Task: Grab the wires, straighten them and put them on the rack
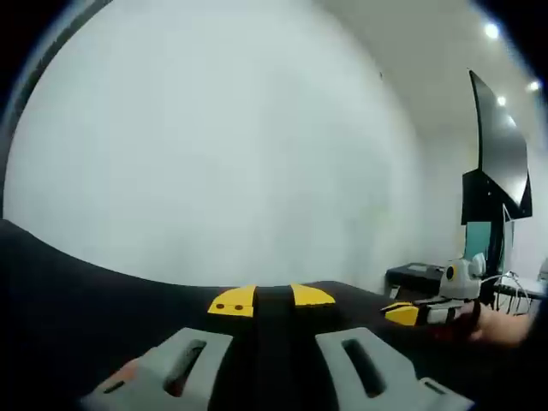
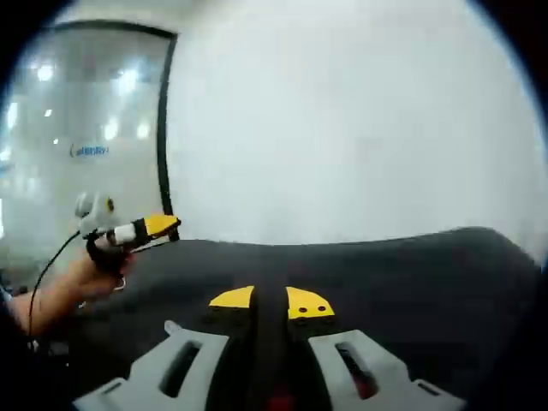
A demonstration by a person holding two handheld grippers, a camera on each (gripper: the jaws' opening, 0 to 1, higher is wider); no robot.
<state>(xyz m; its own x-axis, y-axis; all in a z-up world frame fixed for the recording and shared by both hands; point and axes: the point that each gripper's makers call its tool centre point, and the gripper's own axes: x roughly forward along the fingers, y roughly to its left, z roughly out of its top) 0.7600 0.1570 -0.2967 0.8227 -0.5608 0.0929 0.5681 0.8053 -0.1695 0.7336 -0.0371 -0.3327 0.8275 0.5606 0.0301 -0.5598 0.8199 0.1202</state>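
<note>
Fingers first: on our left gripper [image 1: 271, 299] the yellow-tipped fingers [image 1: 233, 301] sit apart with a dark gap between them and nothing in it, so we log them as released. Same for our right gripper [image 2: 271, 301] in the right gripper view, yellow fingertips [image 2: 308, 302] spread, gap bare, released. Both pairs hover low over a black surface [image 1: 77, 291] that runs across the near part of each view, and behind it stands a plain white wall [image 1: 223, 145]. In the left gripper view the right gripper shows at the right, yellow tip pointing left, held by a hand [image 1: 501, 325] just above the surface edge. Far right in that view we see a dark monitor [image 1: 501, 154] on a stand and a dark desk [image 1: 415, 276] below it, with ceiling lights [image 1: 491, 31] overhead. In the right gripper view the left gripper shows at the left, held by a hand [image 2: 94, 270] with a thin black cable [image 2: 43, 270] trailing down from it. Behind that hand we see a glass partition [image 2: 77, 128] with a dark frame and light reflections on it. Wires and rack: we cannot find either on the stretch of surface that we see, so we cannot tell where they lie.
</note>
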